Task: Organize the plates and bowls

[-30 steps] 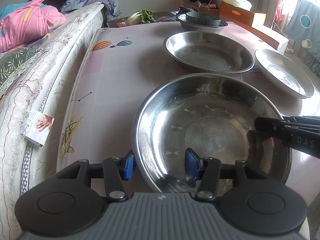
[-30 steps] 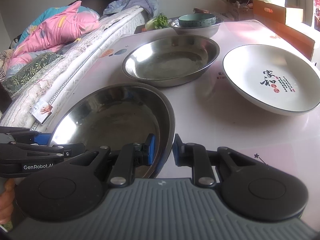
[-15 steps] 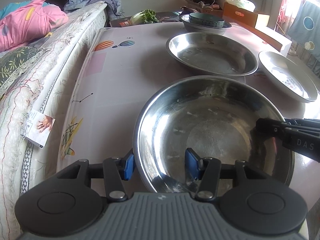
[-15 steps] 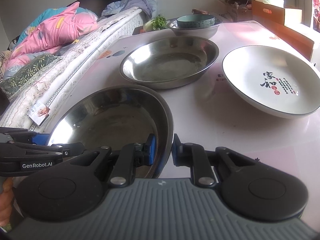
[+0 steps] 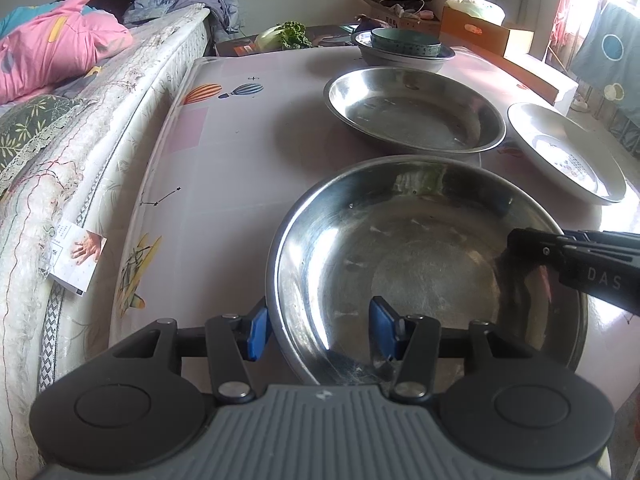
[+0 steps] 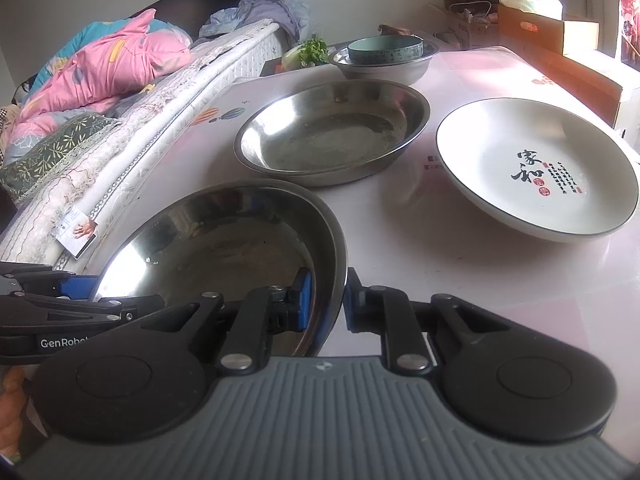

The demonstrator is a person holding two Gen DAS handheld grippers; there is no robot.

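A wide steel plate (image 5: pixel 420 264) is nearest; it also shows in the right wrist view (image 6: pixel 224 240). My left gripper (image 5: pixel 320 330) is open and straddles its near left rim, one pad outside, one inside. My right gripper (image 6: pixel 326 300) is shut on the plate's right rim; it shows from the side in the left wrist view (image 5: pixel 576 256). Beyond lie a second steel plate (image 5: pixel 412 114) (image 6: pixel 332 132) and a white ceramic plate (image 6: pixel 532 168) (image 5: pixel 568 152). At the back a teal bowl (image 6: pixel 384 49) (image 5: pixel 404 42) sits in a steel bowl (image 6: pixel 384 66) (image 5: pixel 404 60).
The pink table (image 5: pixel 224 152) runs along a mattress edge (image 5: pixel 80 152) on the left, with a small card (image 5: pixel 76 256) tucked there. Cardboard boxes (image 6: pixel 560 48) line the right back. Green vegetables (image 5: pixel 284 36) lie beyond the table's far edge.
The near steel plate and both grippers have shifted slightly forward and up relative to the table; the grips look unchanged.
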